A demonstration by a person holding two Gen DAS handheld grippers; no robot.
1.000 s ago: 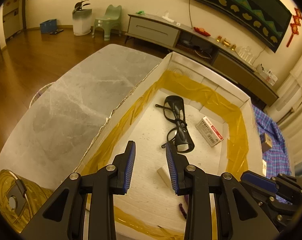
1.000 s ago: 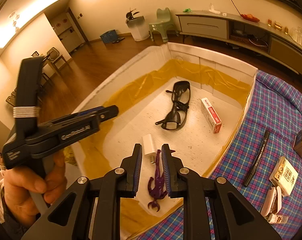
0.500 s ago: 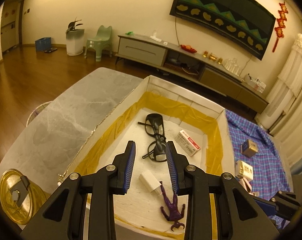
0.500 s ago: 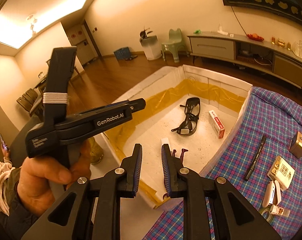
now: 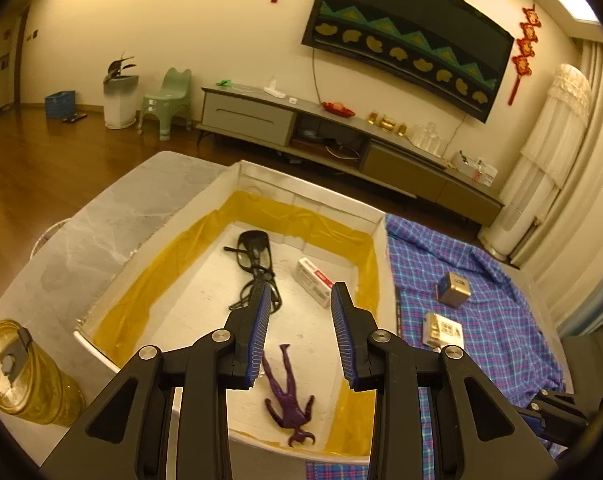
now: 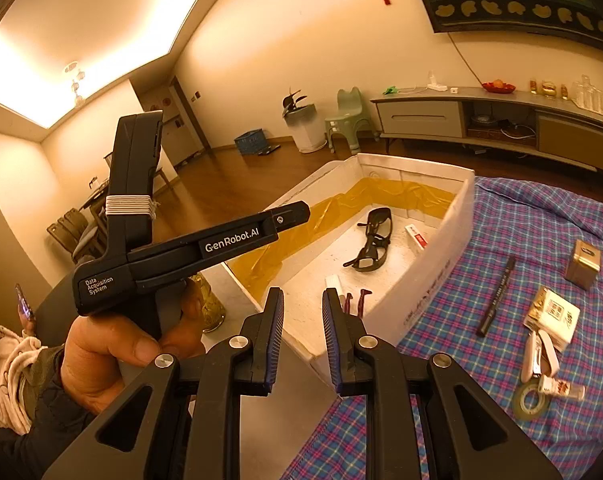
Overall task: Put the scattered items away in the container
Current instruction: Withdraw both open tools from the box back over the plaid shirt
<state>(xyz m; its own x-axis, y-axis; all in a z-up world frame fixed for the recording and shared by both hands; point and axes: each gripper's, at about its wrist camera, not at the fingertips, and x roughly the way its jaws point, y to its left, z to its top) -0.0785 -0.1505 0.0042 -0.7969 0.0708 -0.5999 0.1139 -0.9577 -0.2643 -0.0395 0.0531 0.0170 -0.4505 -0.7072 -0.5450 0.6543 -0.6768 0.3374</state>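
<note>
I pull both tongs back from container (image 5: 375, 236). Left gripper (image 5: 299, 334) and right gripper (image 6: 301, 338) parted, empty. Purple figure (image 5: 287, 394) now inside container, below left tips. More items lie right on cloth (image 6: 541, 240).

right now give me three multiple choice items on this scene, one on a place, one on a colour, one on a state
1. Where do the sunglasses lie?
A. in the white box
B. on the checked cloth
C. on the floor

2. What colour is the toy figure?
A. green
B. purple
C. white

3. What are the left tongs doing?
A. gripping the pen
B. gripping the sunglasses
C. open, holding nothing

Answers:
1 A, they rest on the box floor.
2 B, it is purple throughout.
3 C, nothing sits between the pads.
</note>
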